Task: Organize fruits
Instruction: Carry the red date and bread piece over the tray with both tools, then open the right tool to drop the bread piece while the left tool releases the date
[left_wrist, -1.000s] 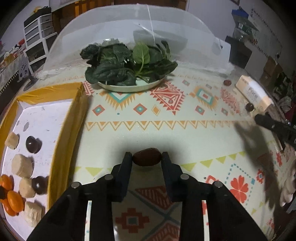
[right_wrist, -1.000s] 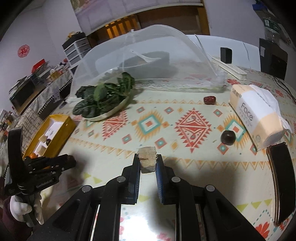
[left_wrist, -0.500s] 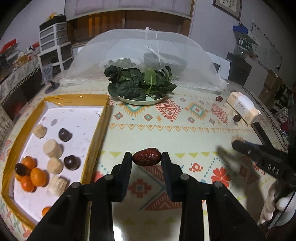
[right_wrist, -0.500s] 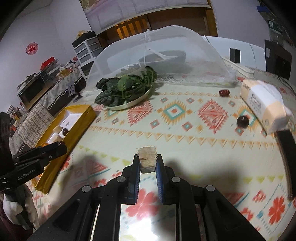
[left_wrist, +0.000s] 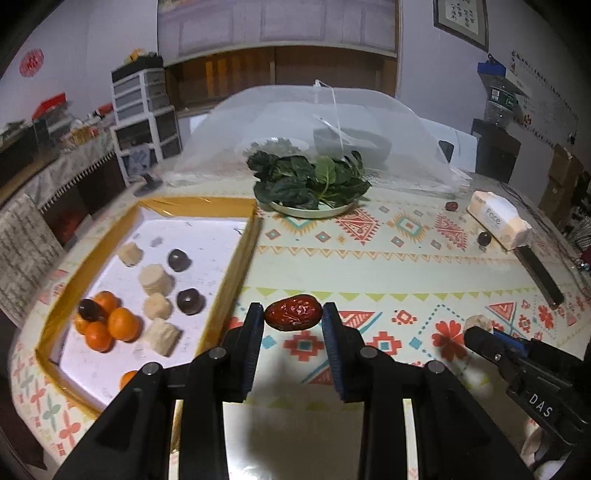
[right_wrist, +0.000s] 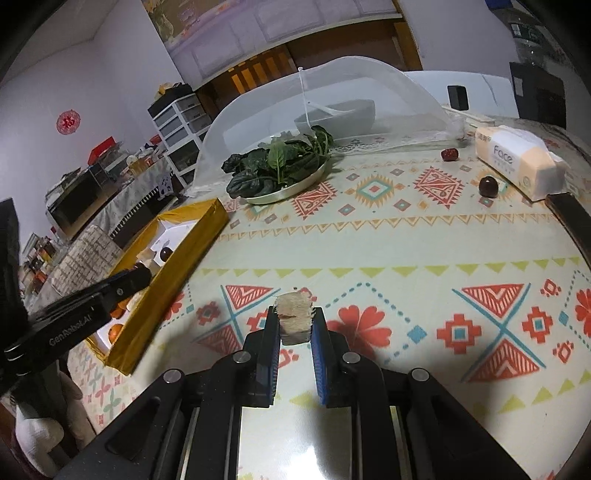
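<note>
My left gripper (left_wrist: 293, 317) is shut on a red date (left_wrist: 293, 314) and holds it above the tablecloth, just right of the yellow-rimmed tray (left_wrist: 236, 266). The tray holds oranges (left_wrist: 123, 324), pale fruit chunks (left_wrist: 157, 278) and dark round fruits (left_wrist: 190, 301). My right gripper (right_wrist: 294, 320) is shut on a pale fruit chunk (right_wrist: 294, 321) above the cloth, right of the tray (right_wrist: 173, 269). A red date (right_wrist: 449, 154) and a dark round fruit (right_wrist: 487, 185) lie on the cloth at the far right. The left gripper also shows in the right wrist view (right_wrist: 136, 278).
A plate of green leaves (left_wrist: 312, 184) stands behind the tray, with a white mesh food cover (left_wrist: 332, 122) behind it. A tissue pack (left_wrist: 498, 219) and a long black object (left_wrist: 539, 273) lie at the right side of the table.
Both grippers have pulled back and risen, so more of the table shows. The tray now lies closer to both, and the right gripper has come nearer the left one.
</note>
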